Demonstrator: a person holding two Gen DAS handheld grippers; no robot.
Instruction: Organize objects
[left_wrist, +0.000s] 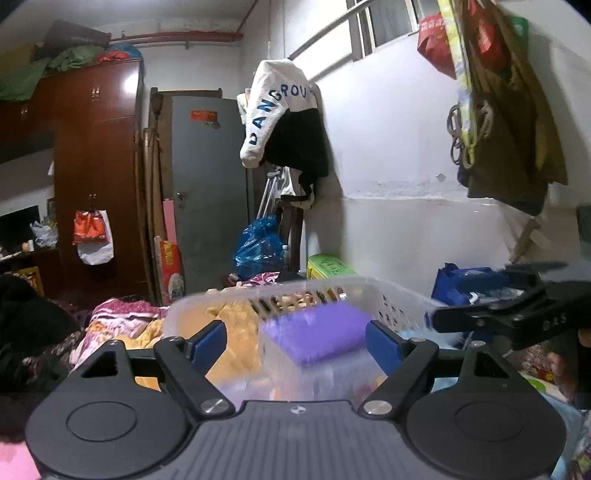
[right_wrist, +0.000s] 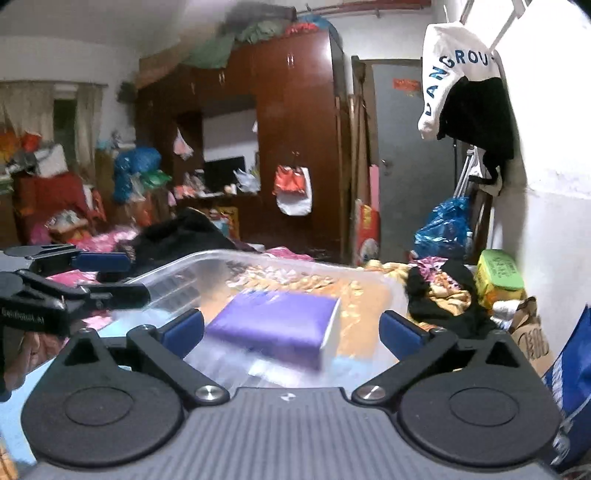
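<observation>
Both tools stand with their blue-padded fingers spread wide and nothing between the pads. From the left wrist view the left tool (left_wrist: 295, 341) faces the near rim of a translucent plastic storage basket with slotted walls (left_wrist: 391, 295), and from the right wrist view the right tool (right_wrist: 291, 332) faces the same basket (right_wrist: 173, 273) from its other side. Each tool shows at the edge of the other's view, just beside the basket's corners.

Inside the basket lies a purple rectangular soft pack with a white end, probably tissues (right_wrist: 273, 326), tilted and blurred, so it may be sliding or the cameras may be moving; I cannot tell which. The basket sits on a bed covered in orange and floral bedding (left_wrist: 122, 317), not on any firm tabletop.

My worry is the footing: soft, rumpled bedding could let the basket tip or skid if either tool pushes its thin rim, and the smooth pack could slip from the pads if gripped off-centre. The two tools are close enough across the basket to knock together.

Open room lies above the basket and toward the grey door (left_wrist: 210, 184). To the right, the white wall (right_wrist: 554, 184), a black heap of clothes (right_wrist: 443, 295) and a green box (right_wrist: 498, 273) crowd that side.
</observation>
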